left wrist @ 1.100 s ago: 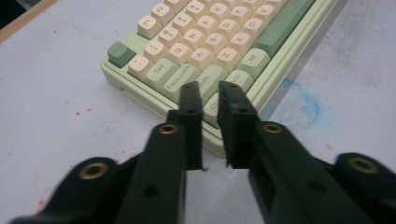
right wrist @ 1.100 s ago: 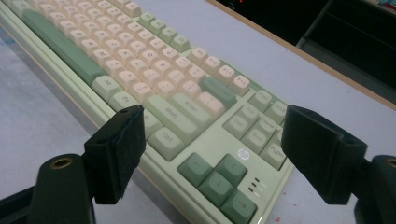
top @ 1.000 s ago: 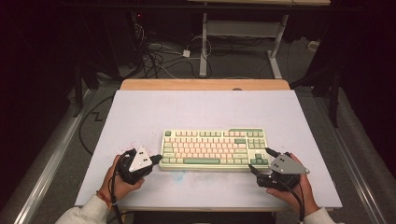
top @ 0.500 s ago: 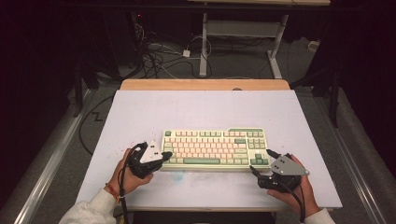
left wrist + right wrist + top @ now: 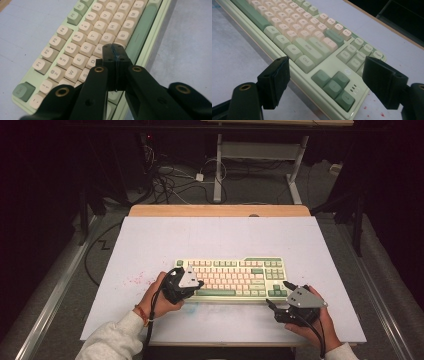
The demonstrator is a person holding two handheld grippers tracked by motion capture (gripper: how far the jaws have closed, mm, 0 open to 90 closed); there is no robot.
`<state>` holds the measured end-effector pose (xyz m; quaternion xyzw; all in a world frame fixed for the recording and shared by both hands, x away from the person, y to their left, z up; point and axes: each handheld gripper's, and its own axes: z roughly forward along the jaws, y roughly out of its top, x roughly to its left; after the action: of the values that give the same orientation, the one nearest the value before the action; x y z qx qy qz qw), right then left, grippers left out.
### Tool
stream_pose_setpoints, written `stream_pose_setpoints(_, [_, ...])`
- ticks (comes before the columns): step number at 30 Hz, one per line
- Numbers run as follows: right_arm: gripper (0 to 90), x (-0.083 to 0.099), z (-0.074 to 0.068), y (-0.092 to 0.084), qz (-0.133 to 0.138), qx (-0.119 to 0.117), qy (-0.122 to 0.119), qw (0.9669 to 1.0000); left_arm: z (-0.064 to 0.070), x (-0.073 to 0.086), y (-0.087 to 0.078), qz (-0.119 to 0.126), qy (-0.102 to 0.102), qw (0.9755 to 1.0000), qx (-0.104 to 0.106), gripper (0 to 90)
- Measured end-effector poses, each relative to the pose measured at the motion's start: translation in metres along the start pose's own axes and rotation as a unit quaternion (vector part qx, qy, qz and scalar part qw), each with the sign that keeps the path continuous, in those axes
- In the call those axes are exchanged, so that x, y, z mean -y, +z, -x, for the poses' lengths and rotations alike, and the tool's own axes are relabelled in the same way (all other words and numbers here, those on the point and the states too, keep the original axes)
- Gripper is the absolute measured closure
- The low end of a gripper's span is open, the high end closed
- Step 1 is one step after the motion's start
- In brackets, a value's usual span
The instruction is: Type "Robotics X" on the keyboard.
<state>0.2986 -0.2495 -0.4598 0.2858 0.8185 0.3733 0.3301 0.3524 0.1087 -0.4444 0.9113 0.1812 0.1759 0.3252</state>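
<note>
The keyboard (image 5: 232,279), lying flat near the tabletop (image 5: 165,240) front edge, appears rigid and moderately heavy, best gripped at its case ends; the left gripper (image 5: 115,53) is closed empty over the keys, the right gripper (image 5: 325,85) wide open, empty.

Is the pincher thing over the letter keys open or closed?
Closed. In the left gripper view the left gripper has its two black pads pressed flat together, nothing between them, right above the keyboard.

The keyboard (image 5: 231,278) lies on the table (image 5: 150,240). Its left end sits under the left gripper (image 5: 196,285). Its right corner lies just ahead of the right gripper (image 5: 278,295).
</note>
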Motion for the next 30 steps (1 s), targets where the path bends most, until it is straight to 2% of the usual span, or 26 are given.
stream_pose_setpoints(5, [22.5, 0.001, 0.0, 0.001, -0.005, 0.0, -0.003, 1.0, 0.0, -0.005, 0.012, -0.017, 0.003, 0.9998, 0.005, 87.3])
stream_pose_setpoints(13, [22.5, 0.001, -0.001, 0.003, -0.007, -0.003, -0.006, 1.0, -0.004, -0.008, 0.022, -0.026, -0.002, 0.9997, 0.005, 87.3])
stream_pose_setpoints(20, [22.7, 0.002, -0.001, 0.004, -0.011, -0.006, -0.008, 0.9999, -0.007, -0.006, 0.021, -0.023, -0.008, 0.9997, 0.003, 87.2])
stream_pose_setpoints(25, [22.7, 0.001, -0.003, 0.005, -0.015, -0.006, -0.013, 0.9998, -0.005, -0.006, 0.019, -0.024, 0.002, 0.9997, 0.005, 87.3])
stream_pose_setpoints(30, [22.7, 0.001, -0.003, 0.005, -0.015, -0.008, -0.013, 0.9998, -0.004, -0.005, 0.025, -0.033, 0.004, 0.9995, 0.003, 87.4])
